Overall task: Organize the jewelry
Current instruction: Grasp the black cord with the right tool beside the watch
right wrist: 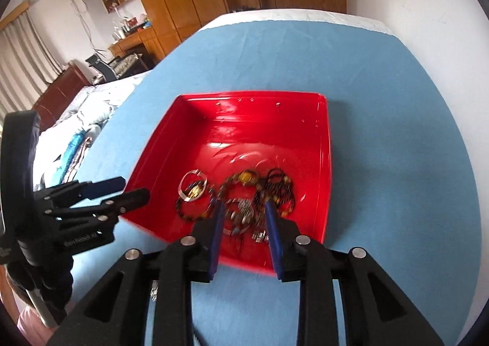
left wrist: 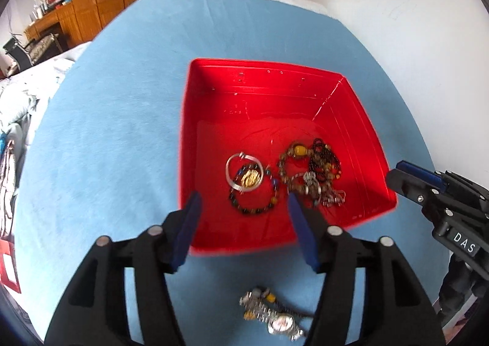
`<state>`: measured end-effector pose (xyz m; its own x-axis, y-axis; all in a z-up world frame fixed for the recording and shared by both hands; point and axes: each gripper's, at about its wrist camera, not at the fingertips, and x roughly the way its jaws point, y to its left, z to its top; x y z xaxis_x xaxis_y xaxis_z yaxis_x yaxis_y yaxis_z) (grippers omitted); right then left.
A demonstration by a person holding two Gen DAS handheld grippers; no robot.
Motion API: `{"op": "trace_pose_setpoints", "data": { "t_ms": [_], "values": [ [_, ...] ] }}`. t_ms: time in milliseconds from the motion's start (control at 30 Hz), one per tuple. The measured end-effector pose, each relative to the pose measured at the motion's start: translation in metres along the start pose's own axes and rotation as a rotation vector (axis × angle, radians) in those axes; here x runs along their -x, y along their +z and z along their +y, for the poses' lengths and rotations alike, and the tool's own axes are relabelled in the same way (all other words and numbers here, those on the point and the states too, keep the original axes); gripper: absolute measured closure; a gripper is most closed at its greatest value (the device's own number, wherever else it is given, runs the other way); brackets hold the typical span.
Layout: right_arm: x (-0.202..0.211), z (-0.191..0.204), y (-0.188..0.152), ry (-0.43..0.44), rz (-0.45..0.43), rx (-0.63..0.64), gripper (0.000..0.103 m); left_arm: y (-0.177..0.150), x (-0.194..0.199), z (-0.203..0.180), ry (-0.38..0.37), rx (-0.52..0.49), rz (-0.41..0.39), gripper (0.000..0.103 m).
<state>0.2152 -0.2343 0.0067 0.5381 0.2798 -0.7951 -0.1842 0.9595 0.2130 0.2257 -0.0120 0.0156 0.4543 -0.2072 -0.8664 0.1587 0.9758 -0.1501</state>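
Red tray (left wrist: 214,119) sits on blue cloth (left wrist: 107,132) over the desk, toward the right half; wide bare cloth on its left and beyond its far rim, narrower strip to the right before the white wall (left wrist: 397,25).

Inside tray, all jewelry lies in the near half of the floor; far half bare. Silver bangle (left wrist: 243,173) overlaps a dark bead bracelet (left wrist: 253,193), with a gold piece (left wrist: 250,178) inside the bangle. Just right, a tangled heap (left wrist: 314,171) of beads and chains, with a yellow bead (left wrist: 299,149) at the top.

Left tool (left wrist: 243,208): jaws spread wide, nothing between them, tips over the tray's near rim, above the bracelet. A watch (left wrist: 276,315) lies on the cloth outside the tray, near side, between this tool's arms, with other small pieces just beside it; blurred.

Right tool (right wrist: 243,208): jaws parted, tips down inside the tray at the heap (right wrist: 259,193); contact unclear, frame blurred. Seen from the left view it comes in over the tray's right near corner.

Bed (right wrist: 91,119) at the desk's left edge.
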Motion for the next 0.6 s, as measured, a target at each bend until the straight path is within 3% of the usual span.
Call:
{"op": "trace_pose_setpoints", "data": {
  "t_ms": [267,600],
  "values": [
    [0.015,0.019,-0.042,0.044,0.035,0.053,0.076,-0.048,0.036,0.015,0.035,0.016,-0.054,0.014],
    [-0.009,0.049,-0.08,0.099,0.148,0.11,0.076,-0.095,0.033,0.032,0.081,0.058,-0.011,0.013]
  ]
}}
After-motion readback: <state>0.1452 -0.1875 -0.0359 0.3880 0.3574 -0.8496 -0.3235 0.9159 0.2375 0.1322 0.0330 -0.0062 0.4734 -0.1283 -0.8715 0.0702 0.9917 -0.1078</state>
